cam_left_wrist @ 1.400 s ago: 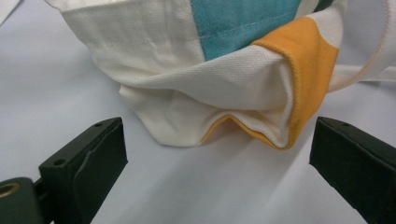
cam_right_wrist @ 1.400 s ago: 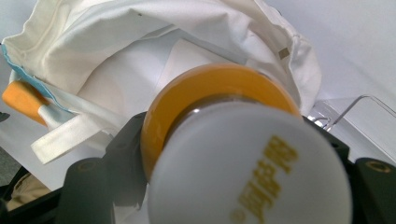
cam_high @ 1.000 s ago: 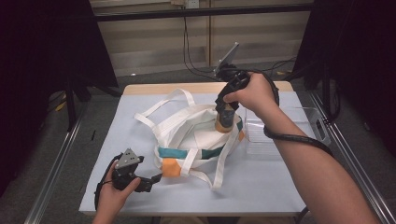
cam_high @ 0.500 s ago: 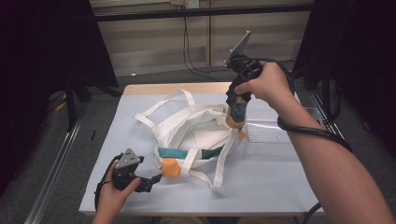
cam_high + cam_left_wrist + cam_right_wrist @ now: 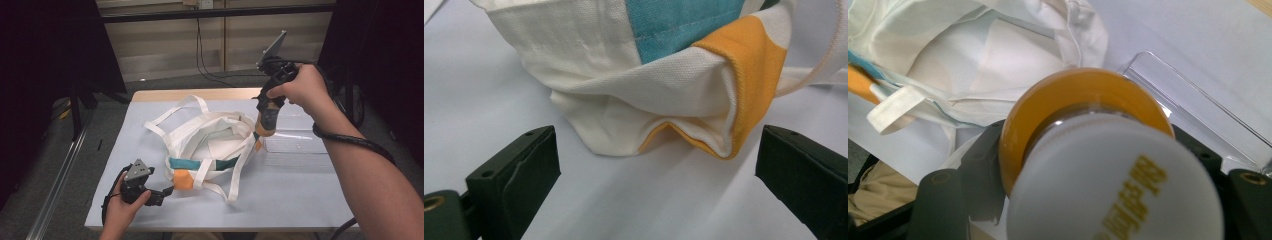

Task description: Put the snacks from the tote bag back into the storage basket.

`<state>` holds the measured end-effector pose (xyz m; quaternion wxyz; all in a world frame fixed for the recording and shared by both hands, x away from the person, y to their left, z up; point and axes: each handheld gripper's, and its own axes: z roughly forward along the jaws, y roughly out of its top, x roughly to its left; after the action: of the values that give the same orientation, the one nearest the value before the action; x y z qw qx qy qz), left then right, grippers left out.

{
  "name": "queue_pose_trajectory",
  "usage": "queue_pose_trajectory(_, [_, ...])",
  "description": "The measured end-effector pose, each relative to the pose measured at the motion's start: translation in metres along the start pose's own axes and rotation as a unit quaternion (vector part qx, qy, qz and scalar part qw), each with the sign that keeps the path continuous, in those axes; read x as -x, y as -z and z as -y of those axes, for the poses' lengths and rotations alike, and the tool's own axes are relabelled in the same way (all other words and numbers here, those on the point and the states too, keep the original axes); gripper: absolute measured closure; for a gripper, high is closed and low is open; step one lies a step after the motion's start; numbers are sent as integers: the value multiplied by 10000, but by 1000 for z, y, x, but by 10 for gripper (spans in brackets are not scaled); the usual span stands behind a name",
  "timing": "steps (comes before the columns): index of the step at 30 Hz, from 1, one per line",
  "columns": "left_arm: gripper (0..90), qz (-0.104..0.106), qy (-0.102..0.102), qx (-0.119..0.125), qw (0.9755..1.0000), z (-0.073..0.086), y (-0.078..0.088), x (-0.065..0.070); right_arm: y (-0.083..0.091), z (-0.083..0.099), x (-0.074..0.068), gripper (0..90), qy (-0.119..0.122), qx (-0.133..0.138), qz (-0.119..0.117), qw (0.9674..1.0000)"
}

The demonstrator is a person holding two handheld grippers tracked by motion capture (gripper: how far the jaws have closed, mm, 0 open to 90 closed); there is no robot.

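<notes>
A white cloth tote bag (image 5: 210, 140) with teal and orange patches lies open in the middle of the table. My right gripper (image 5: 266, 120) points down above the bag's right rim, shut on an orange bottle (image 5: 265, 127) with a white cap. In the right gripper view the bottle's cap (image 5: 1113, 190) sits close between the jaws, with the bag (image 5: 973, 55) below it. My left gripper (image 5: 167, 191) rests on the table at the front left, open. Its jaws stand wide either side of the bag's orange corner (image 5: 744, 75) without touching it.
A clear plastic tray (image 5: 295, 145) lies on the table just right of the bag, under the right hand. The bag's long handles (image 5: 175, 112) spread toward the back left. The grey table top (image 5: 300, 200) has free room at the front right.
The right hand has lifted the bottle up and to the right, off the bag's inside toward its right rim. The left gripper has stayed in place.
</notes>
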<state>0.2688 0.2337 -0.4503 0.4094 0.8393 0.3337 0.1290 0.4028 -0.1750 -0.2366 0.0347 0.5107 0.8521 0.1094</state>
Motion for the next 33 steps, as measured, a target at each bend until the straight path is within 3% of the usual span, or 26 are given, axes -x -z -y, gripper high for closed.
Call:
queue_pose_trajectory(13, [37,7,5,-14,10000,0,1,-1,-6,11,18,306,-234,-78,35,9997])
queue_pose_trajectory(33, [37,-10,22,9,10000,1,2,-1,-23,22,29,306,-361,-207,92,9991])
